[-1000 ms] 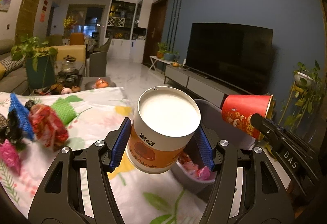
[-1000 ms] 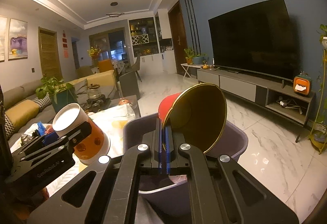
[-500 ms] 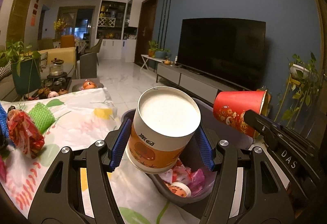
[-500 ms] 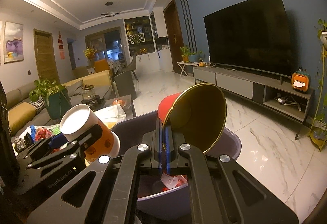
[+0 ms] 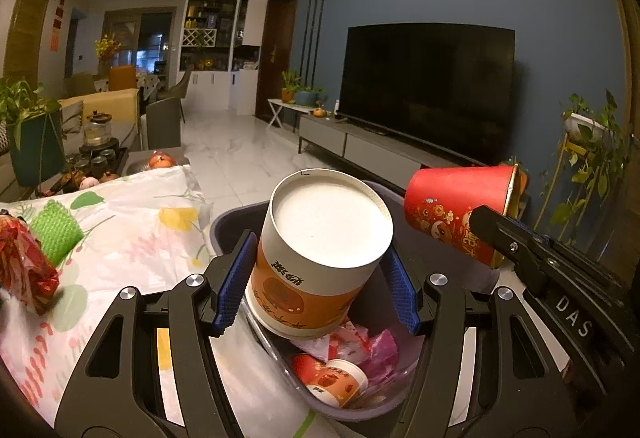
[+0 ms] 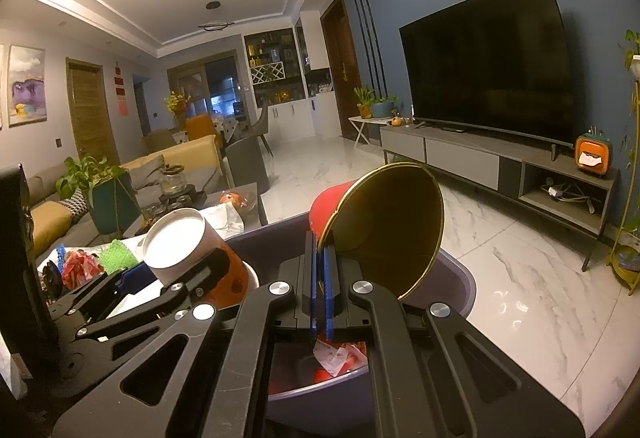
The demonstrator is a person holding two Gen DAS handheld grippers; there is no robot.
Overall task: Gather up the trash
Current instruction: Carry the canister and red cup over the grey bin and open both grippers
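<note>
While the left tool [image 5: 316, 288] squeezes the orange-and-white paper cup [image 5: 320, 258] over the grey plastic bin [image 6: 456, 278], I'd release dead centre; the right tool [image 6: 320, 292], pinching the red gold-lined paper cup [image 6: 384, 226] by its rim, follows.

Pinching the red cup [image 6: 384, 226] by its rim above the grey bin [image 6: 456, 278]; right hand-held gripper [image 6: 320, 286] clamped tight.

Open bin [image 5: 236, 216] mouth beneath both cups
</note>
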